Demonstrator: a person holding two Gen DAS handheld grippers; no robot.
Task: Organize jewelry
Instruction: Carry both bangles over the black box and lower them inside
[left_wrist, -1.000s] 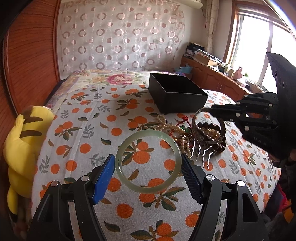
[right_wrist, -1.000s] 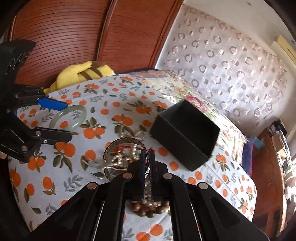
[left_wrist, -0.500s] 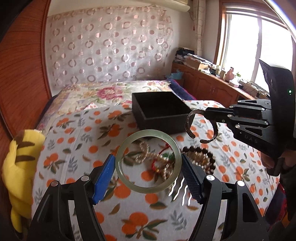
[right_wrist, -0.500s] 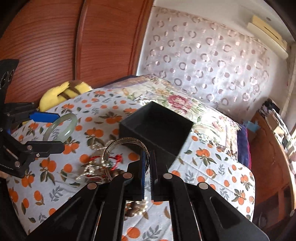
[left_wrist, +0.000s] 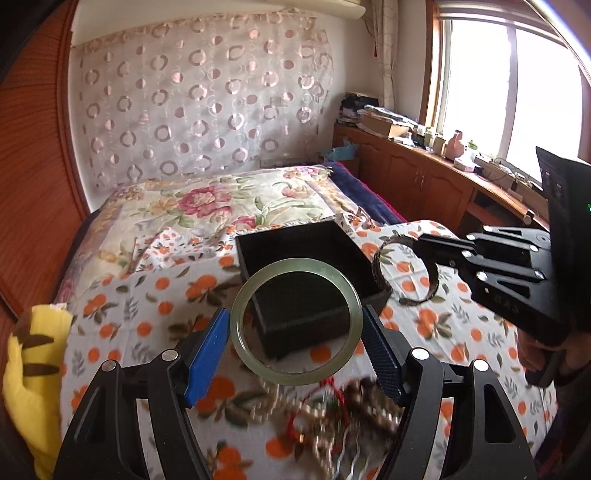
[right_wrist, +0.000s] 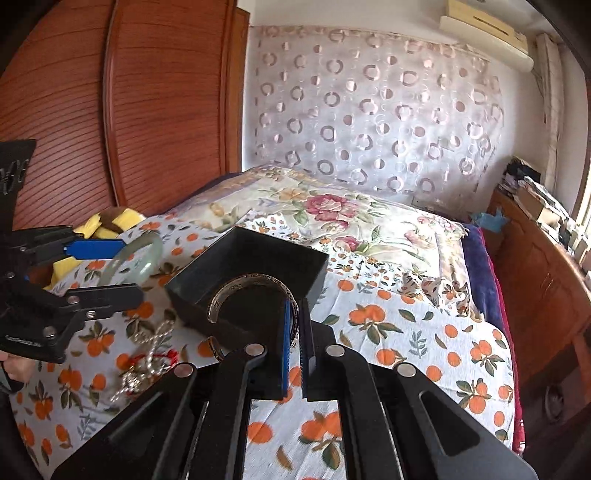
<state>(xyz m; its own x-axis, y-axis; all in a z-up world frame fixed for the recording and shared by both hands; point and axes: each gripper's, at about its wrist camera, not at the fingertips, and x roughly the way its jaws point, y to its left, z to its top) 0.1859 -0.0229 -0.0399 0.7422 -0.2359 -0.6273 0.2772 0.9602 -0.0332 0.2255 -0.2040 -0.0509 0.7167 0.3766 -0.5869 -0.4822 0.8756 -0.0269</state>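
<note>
Two bangles held aloft at once, both aimed at the black box (left_wrist: 306, 280) on the bed (left_wrist: 147, 317).

Left claw (left_wrist: 295, 332) clenched across the full width of the jade bangle (left_wrist: 295, 321), blue pads pressing its outer edge from either side. Ring kept face-on to the camera, so the open box showed straight through its hole; probably gripped that way to leave the hoop free to drop flat once released. Seemed to be hovering just short of the near wall of the box rather than over the cavity, though depth was hard to judge through the fisheye.

Right claw (right_wrist: 293, 332) nearly shut, pinching one end of the open silver cuff (right_wrist: 251, 291) between its pads, the arc of the cuff arching up and leftward over the box (right_wrist: 258, 266). Thin metal gripped on edge, likely the only purchase a narrow band allowed.

Rest of the jewelry pile (left_wrist: 332, 417) left on the orange-print cover, near the box: pearls, red cord, dark beads, metal prongs, all blurred in the left view and partly covered by claw fingers. Box interior too dark to tell what lay inside. Far tip of the cuff hidden behind the right claw's own pad. Yellow plush (left_wrist: 29, 373) cut off at the frame edge.
</note>
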